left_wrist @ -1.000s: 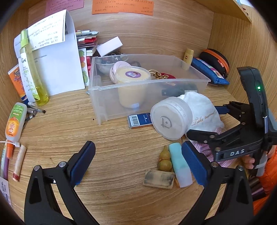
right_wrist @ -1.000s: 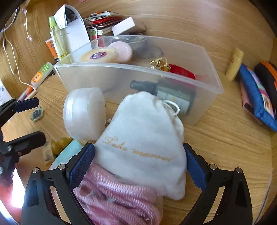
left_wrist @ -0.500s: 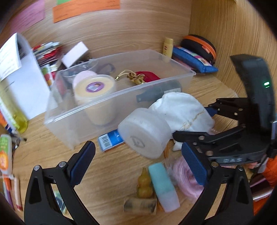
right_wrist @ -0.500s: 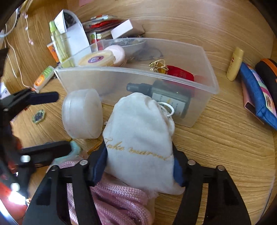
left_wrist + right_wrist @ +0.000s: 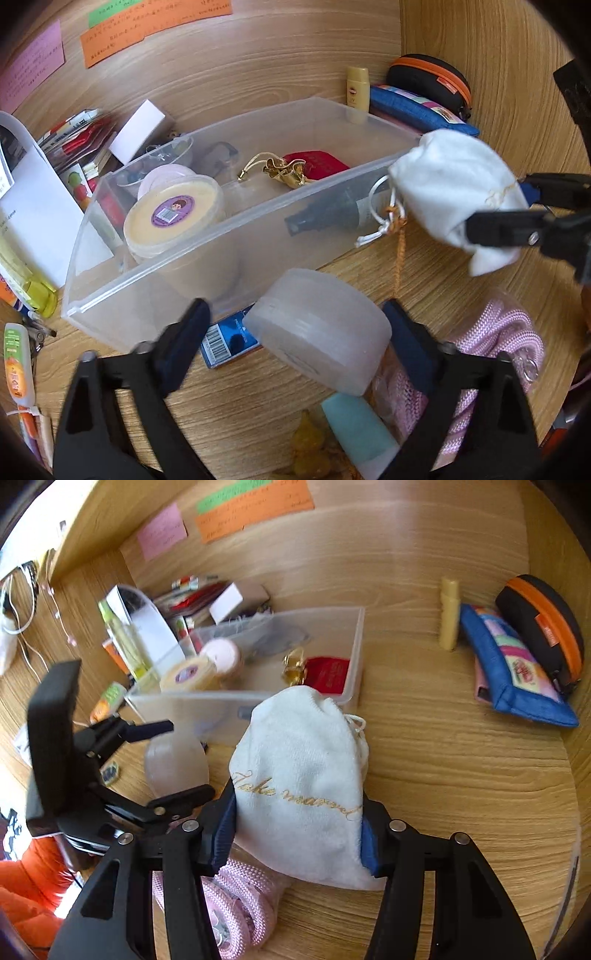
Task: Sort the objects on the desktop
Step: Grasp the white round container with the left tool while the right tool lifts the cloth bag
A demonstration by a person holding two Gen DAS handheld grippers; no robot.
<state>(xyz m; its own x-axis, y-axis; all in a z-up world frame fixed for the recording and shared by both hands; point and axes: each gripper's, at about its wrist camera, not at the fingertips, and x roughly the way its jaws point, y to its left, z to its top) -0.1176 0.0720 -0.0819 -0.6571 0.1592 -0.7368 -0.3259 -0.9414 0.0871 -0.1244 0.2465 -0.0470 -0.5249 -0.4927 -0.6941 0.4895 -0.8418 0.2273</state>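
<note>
A white drawstring pouch (image 5: 299, 760) with gold lettering hangs above the wooden desk, squeezed between the blue pads of my right gripper (image 5: 297, 812), whose jaws are still closing. In the left wrist view the pouch (image 5: 454, 192) floats at the right end of the clear plastic bin (image 5: 229, 225). My left gripper (image 5: 293, 310) straddles a frosted white round jar (image 5: 317, 328) lying on its side in front of the bin. Its jaws are closing. The right pad is against the jar and the left pad stands apart from it.
The bin holds a yellow-lidded tub (image 5: 173, 218), a dark spray bottle (image 5: 328, 218) and a red pouch (image 5: 317, 162). Pink rope (image 5: 495, 332), a teal tube (image 5: 358, 421) and a blue box (image 5: 229, 339) lie near the jar. A blue pencil case (image 5: 517, 672) lies right.
My right gripper closed on the white pouch and lifted it off the pink rope. My left gripper moved in around the white jar and its jaws narrowed.
</note>
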